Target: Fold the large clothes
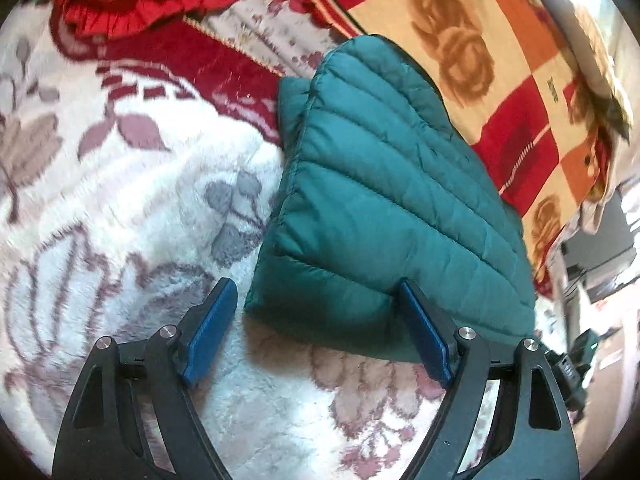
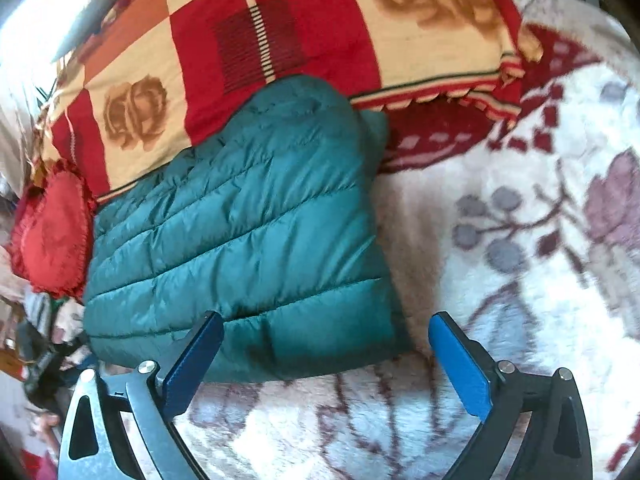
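I counted one jacket (image 1: pixel 384 200), teal and quilted, folded into a single bundle on the bed. Under it lay two covers: one fleecy blanket (image 1: pixel 132 208) with a flower print, and one checked quilt (image 1: pixel 492 64) along the bed's far edge. I saw one red frilled cushion (image 2: pixel 50 232) by the jacket's corner. I held two grippers, my left (image 1: pixel 316 330) and my right (image 2: pixel 326 360), each with two blue pads, four pads in all.

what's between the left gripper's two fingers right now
In the left wrist view, the near corner of the green jacket and bare blanket lie inside the open left gripper.
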